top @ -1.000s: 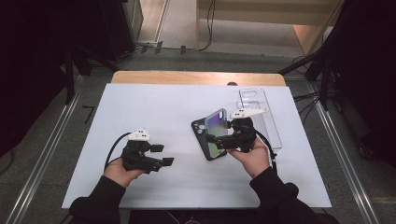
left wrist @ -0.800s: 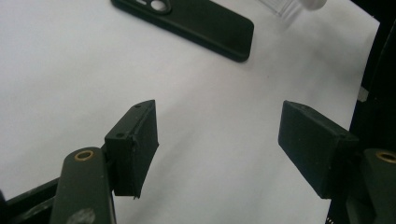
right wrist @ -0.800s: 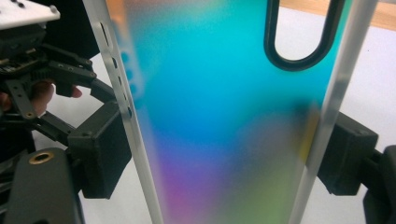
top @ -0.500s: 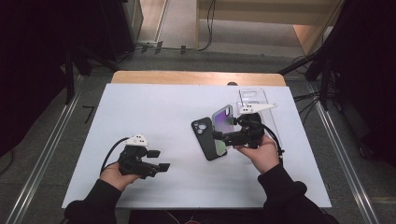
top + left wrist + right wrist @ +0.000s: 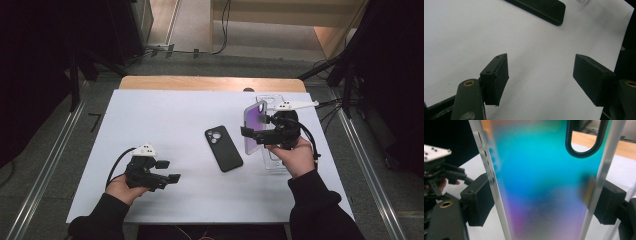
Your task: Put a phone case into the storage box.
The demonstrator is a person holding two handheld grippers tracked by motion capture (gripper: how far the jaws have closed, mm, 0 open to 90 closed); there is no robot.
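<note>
Here the right claw (image 5: 539, 202) clamps an iridescent phone case (image 5: 541, 182) upright above the tabletop (image 5: 165, 115); the left claw (image 5: 540, 80) gapes wide, empty, near left.

Lab-like recording bay, white-topped table (image 5: 165, 115), black curtains (image 5: 35, 60), floor rails (image 5: 45, 170), trailing floor cables (image 5: 200, 50)

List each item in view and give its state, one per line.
Left hand-held gripper: open, empty, low over the table.
Right hand-held gripper: shut on the iridescent phone case, held upright, lifted.
Black phone: lying flat, camera side up.
Clear case: flat on the table.
</note>
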